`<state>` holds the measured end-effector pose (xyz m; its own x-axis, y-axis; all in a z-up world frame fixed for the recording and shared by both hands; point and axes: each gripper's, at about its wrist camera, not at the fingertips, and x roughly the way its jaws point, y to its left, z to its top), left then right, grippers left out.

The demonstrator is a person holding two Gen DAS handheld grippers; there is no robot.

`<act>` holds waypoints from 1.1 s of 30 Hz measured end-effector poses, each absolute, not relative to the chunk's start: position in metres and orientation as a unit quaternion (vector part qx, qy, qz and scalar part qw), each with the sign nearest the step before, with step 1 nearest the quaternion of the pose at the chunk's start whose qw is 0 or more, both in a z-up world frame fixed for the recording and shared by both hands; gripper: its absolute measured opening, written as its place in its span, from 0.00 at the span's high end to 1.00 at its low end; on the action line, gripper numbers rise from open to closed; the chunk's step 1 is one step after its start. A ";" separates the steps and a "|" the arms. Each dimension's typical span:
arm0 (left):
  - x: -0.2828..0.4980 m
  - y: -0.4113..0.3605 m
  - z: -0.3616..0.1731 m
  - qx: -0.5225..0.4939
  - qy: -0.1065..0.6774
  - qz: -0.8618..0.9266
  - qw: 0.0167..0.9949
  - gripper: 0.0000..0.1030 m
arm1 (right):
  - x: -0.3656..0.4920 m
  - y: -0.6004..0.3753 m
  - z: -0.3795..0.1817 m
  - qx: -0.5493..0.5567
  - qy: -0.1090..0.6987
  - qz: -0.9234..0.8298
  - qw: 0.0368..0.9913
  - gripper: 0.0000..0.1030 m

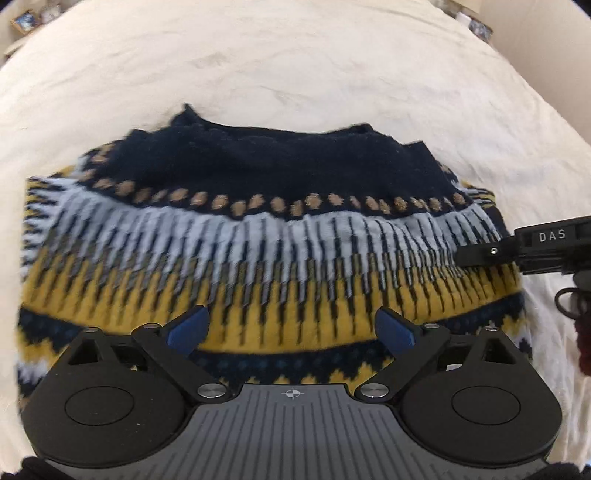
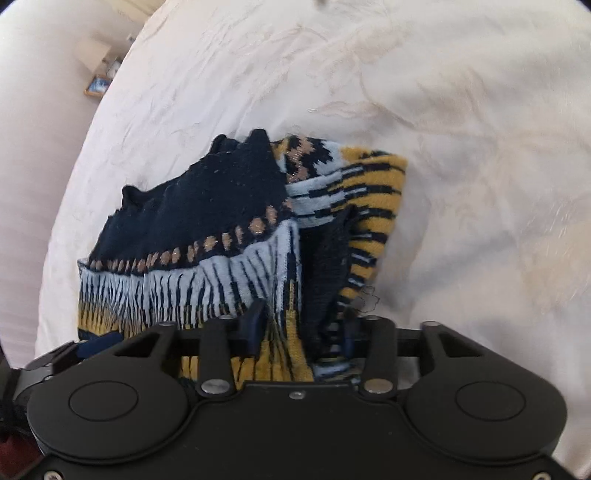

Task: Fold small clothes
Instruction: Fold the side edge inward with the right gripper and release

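Note:
A knitted sweater (image 1: 258, 258) with navy, light-blue and yellow bands lies folded on a cream bedcover (image 1: 295, 66). My left gripper (image 1: 291, 328) hovers over its near yellow band. The jaws stand wide apart and its blue pads (image 1: 188, 330) hold nothing. My right gripper (image 2: 301, 326) is at the sweater's right edge and is shut on a bunched fold of the sweater (image 2: 207, 206). The fabric rises between its two fingers (image 2: 255, 317). In the left wrist view one finger of the right gripper (image 1: 480, 254) lies on the light-blue band at the right.
The cream bedcover (image 2: 443, 147) spreads wrinkled beyond and to the right of the sweater. Boxes and small items (image 1: 26, 18) sit off the bed at the far left corner. A dark red sleeve (image 1: 583, 343) shows at the right edge.

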<state>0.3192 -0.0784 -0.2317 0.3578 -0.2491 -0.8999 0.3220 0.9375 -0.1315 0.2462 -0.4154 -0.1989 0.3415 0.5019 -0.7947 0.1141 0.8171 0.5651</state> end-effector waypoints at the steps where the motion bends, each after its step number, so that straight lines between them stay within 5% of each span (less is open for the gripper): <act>1: 0.308 -0.075 -0.228 0.025 0.537 -0.166 0.827 0.06 | 0.246 -0.415 -0.195 0.273 0.558 0.129 0.773 0.67; 15: 0.274 -0.022 -0.261 0.044 0.558 -0.180 0.809 0.05 | 0.245 -0.352 -0.092 0.239 0.535 0.128 0.800 0.71; 22: 0.255 0.034 -0.243 -0.053 0.536 -0.192 0.820 0.05 | 0.273 -0.270 -0.050 0.237 0.533 0.165 0.795 0.71; 33: 0.205 0.111 -0.232 -0.124 0.537 -0.142 0.822 0.05 | 0.320 -0.111 -0.118 0.166 0.608 0.183 0.755 0.70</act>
<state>0.2048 0.1108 -0.2324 0.3822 -0.3674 -0.8479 0.0999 0.9286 -0.3573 0.3202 -0.1114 -0.1179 0.1938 0.4781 -0.8566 -0.0740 0.8778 0.4732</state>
